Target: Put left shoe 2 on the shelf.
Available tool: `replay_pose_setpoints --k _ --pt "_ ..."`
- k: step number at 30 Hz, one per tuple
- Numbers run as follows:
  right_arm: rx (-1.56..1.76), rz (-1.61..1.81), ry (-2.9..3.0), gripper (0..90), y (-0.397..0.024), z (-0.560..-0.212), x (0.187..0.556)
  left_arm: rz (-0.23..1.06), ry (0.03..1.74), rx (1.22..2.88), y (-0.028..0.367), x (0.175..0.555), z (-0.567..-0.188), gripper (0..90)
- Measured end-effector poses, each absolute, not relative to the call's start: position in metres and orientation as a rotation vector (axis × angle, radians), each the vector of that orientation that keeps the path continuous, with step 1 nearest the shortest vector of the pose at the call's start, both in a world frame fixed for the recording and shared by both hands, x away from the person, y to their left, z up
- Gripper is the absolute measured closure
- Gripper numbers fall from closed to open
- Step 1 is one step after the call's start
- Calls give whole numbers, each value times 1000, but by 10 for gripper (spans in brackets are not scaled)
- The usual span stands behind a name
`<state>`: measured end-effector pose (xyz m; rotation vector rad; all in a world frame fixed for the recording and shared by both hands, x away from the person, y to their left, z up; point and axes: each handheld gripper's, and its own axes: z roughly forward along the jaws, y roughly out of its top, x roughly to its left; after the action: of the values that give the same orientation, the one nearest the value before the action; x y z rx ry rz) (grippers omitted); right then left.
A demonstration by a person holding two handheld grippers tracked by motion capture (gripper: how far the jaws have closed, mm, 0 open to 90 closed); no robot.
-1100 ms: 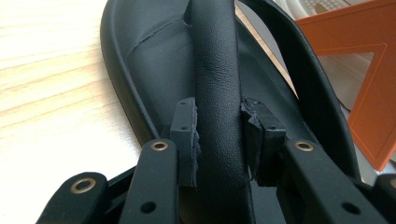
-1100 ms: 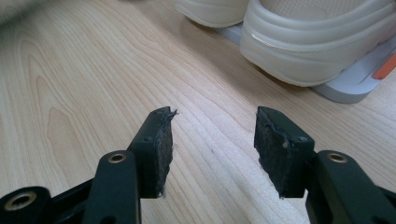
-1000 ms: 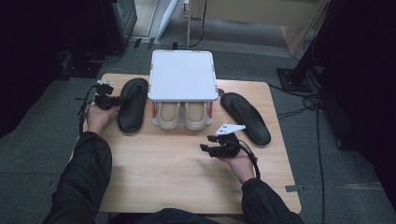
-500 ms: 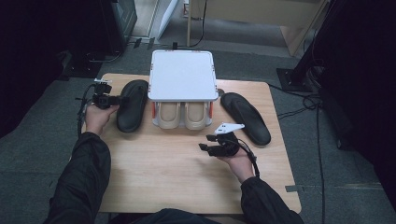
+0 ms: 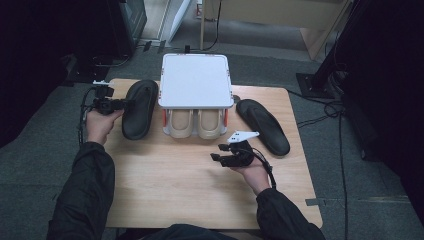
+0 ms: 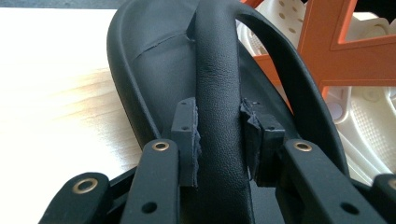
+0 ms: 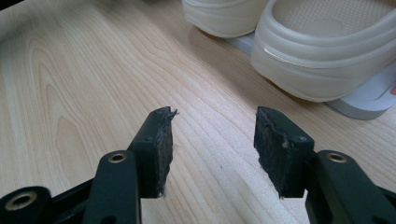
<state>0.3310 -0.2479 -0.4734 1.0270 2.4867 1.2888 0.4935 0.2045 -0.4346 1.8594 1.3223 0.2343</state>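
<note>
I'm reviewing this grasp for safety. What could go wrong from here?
The left gripper pinches only the strap of the black sandal, so the sandal may swing or slip out. It sits close beside the orange-framed rack and could catch on it. The right gripper is open, so it gives no support.

Black sandal (image 5: 139, 109), 9 o'clock; second black sandal (image 5: 263, 126), 3 o'clock. Cream clogs (image 5: 195, 123) under white-topped rack (image 5: 195, 80) with orange frame. Table (image 5: 175, 185): pale wood grain. Tongs (image 7: 212, 151): black.

Dim surrounds, table (image 5: 190, 200) lit; glare in left gripper view.
</note>
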Motion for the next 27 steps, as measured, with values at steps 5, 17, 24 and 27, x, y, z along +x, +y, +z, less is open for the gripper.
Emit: replay_pose_setpoints --k 5,17,24,27 --pt "1029 1298 2483 476 -247 -473 332 236 1340 1864 204 492 -426 689" --pt "1019 1294 2487 476 -247 -473 333 259 1341 1867 203 497 -380 689" --pt "1021 1303 2486 476 -249 -472 333 274 1352 1867 197 501 -357 689" --pt "1030 1298 2485 476 -249 -473 334 283 1342 1863 194 503 -346 689"
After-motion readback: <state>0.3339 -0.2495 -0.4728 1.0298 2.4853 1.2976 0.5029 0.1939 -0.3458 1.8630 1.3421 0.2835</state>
